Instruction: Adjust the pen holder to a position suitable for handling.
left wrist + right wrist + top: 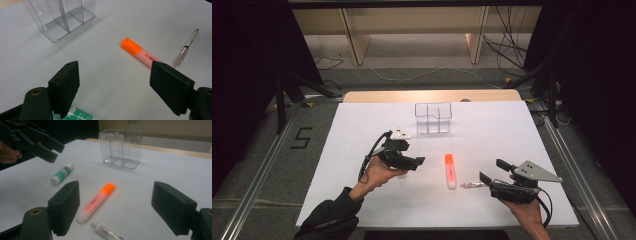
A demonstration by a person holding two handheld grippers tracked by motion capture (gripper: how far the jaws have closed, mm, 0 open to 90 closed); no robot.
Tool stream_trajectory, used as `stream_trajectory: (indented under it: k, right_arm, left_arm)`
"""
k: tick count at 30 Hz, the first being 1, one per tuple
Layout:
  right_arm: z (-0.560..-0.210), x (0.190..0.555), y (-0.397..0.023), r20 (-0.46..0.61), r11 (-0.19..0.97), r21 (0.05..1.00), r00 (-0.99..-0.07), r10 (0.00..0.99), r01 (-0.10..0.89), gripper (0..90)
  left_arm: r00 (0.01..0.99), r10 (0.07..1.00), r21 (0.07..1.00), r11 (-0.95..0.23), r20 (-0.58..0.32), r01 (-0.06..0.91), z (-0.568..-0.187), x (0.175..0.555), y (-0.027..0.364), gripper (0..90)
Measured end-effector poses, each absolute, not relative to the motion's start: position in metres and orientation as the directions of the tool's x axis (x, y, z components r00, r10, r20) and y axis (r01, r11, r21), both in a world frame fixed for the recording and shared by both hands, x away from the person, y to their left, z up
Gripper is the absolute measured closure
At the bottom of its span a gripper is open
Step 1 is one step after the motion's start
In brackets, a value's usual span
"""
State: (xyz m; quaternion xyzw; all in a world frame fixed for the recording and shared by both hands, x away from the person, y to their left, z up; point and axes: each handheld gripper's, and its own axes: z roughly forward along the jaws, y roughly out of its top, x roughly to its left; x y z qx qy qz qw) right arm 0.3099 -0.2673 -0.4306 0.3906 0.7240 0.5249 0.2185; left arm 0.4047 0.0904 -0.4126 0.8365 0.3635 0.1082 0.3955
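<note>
Left gripper (419, 161) is held above the white table (362, 125), left of centre, jaws wide apart with nothing between them. It points right, toward the orange-capped pink highlighter pen (450, 171). Directly under it lies a small white glue stick with a green label (62, 173), flat on the table; the left gripper view catches its end just below the left jaw.

Right gripper (493, 171) is at the near right, jaws also spread and empty, aimed left at the pens.

The highlighter lies flat mid-table between the two grippers, orange cap pointing toward the far edge. A thin clear plastic pen (472, 185) lies just beside its near end, between it and the right gripper; touching or not, hard to say at this resolution.

The clear plastic divided organiser box (433, 118) stands upright farther back, centre, apparently empty, well apart from both grippers.
</note>
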Motion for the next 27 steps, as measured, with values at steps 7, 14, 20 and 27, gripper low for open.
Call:
stream_trajectory:
  k: [7,14,20,27]
  right_arm:
    - [-0.430,0.311,-0.270,0.095,0.147,0.926,-0.594,0.799,0.347,23.4]
    - [-0.430,0.313,-0.275,0.095,0.156,0.921,-0.595,0.798,0.356,23.4]
    - [-0.430,0.314,-0.276,0.096,0.160,0.918,-0.594,0.799,0.363,23.4]
    - [-0.431,0.315,-0.276,0.098,0.165,0.914,-0.596,0.797,0.371,23.3]
  left_arm:
    - [0.725,0.681,0.737,-0.437,-0.103,0.515,-0.414,0.396,0.090,22.7]
    - [0.733,0.672,0.734,-0.447,-0.101,0.511,-0.416,0.390,0.091,22.4]
    - [0.736,0.669,0.738,-0.447,-0.099,0.506,-0.418,0.384,0.093,22.1]
    - [0.742,0.661,0.745,-0.442,-0.106,0.500,-0.418,0.375,0.097,21.5]
